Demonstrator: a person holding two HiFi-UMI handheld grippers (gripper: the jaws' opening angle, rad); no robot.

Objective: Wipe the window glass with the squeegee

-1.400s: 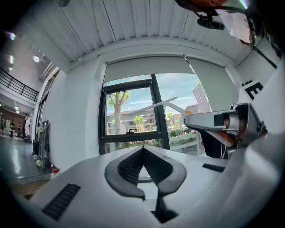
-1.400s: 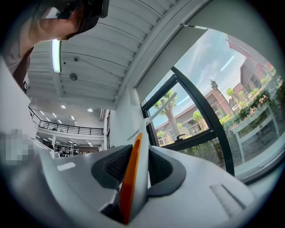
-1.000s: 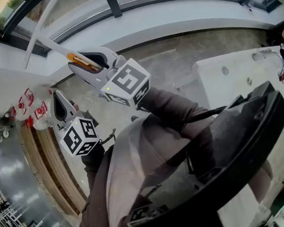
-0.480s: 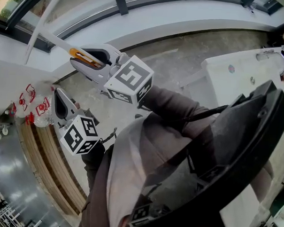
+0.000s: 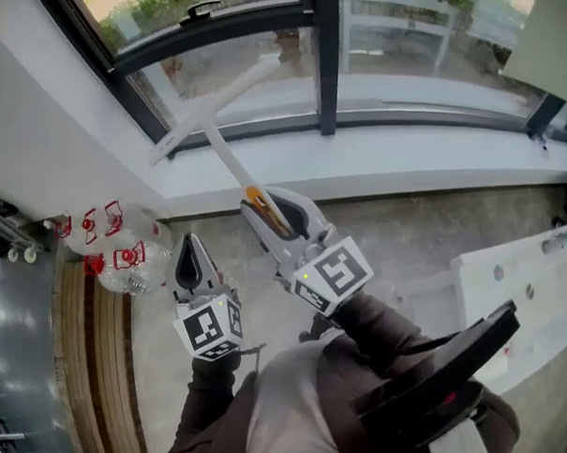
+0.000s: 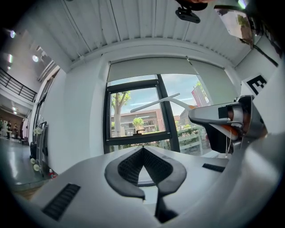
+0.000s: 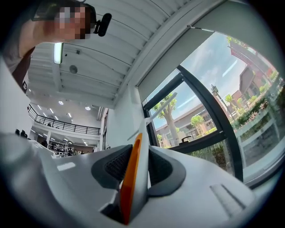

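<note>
A white squeegee (image 5: 216,108) with an orange strip on its handle points up at the black-framed window (image 5: 244,50). Its blade lies slantwise over the lower left corner of the glass; I cannot tell whether it touches. My right gripper (image 5: 262,207) is shut on the squeegee handle (image 7: 132,171), which shows between the dark pads. The left gripper (image 5: 191,247) hangs lower left of it, shut with nothing in it, pads (image 6: 129,167) meeting at the tip. From the left gripper view the squeegee (image 6: 156,102) crosses the window (image 6: 133,116) with the right gripper (image 6: 225,118) beside it.
A white sill (image 5: 408,165) runs below the window, with concrete floor beneath. Clear plastic bottles with red labels (image 5: 109,243) lie at the left by a wooden strip (image 5: 81,353). A white counter (image 5: 530,274) stands at the right. A window handle (image 5: 201,9) sits on the frame.
The head view has tilted up, so the window now fills the top. Both grippers sit nearer the view's middle, and the squeegee blade now lies over the glass. Both grippers stay shut.
</note>
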